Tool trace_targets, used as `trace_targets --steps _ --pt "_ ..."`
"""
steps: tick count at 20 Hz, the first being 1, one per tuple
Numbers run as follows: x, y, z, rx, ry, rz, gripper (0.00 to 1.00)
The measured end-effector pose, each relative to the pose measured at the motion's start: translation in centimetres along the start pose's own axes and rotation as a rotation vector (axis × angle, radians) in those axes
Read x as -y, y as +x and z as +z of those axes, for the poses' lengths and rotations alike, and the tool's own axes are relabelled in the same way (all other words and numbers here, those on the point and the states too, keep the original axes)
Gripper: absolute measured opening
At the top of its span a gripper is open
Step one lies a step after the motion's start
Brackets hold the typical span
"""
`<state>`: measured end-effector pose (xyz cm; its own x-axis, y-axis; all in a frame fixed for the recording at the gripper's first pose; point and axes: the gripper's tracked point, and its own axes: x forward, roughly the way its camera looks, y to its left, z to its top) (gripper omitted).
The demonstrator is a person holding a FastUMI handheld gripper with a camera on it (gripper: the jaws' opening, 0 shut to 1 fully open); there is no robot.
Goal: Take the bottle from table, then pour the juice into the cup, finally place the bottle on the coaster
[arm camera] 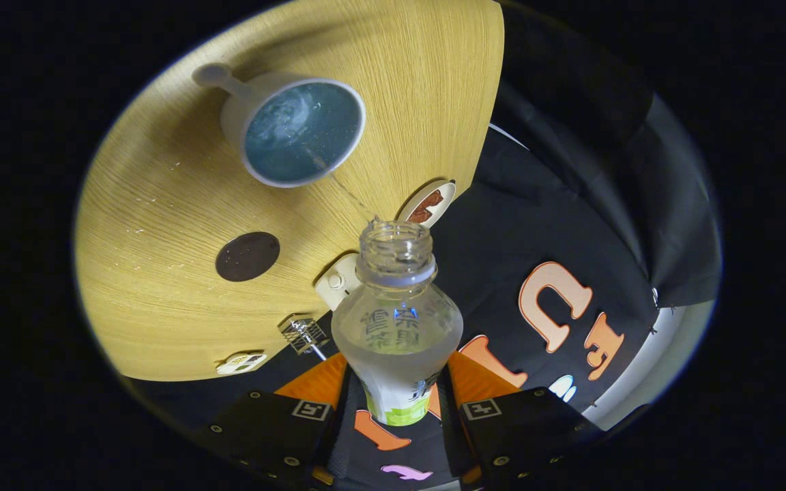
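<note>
Clear plastic bottle [396,320] clamped between the gripper [396,402] fingers at lower centre, uncapped mouth tipped toward white cup [297,129] upper left on wooden table [161,204], dark round coaster [248,256] between them.

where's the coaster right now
In the gripper view, the dark round coaster lies on the wooden table, beyond the fingers, between the cup and the held bottle.

Pretty dim booth overall, with black cloth walls [570,170] hanging in folds around a light wood-grain tabletop [161,204] that's scuffed with little white specks. Pale floor strip [666,354] peeks out below.
</note>
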<state>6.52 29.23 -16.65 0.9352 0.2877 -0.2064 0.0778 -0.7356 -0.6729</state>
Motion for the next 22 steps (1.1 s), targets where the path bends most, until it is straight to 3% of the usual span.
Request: trace_targets --steps 14,19,22 --pt "-0.5 0.5 0.2 0.030 0.017 0.014 0.55" --pt "-2.1 0.7 -0.1 0.030 0.149 0.034 0.55" --pt "-3.2 0.5 0.2 0.039 0.294 0.052 0.56"
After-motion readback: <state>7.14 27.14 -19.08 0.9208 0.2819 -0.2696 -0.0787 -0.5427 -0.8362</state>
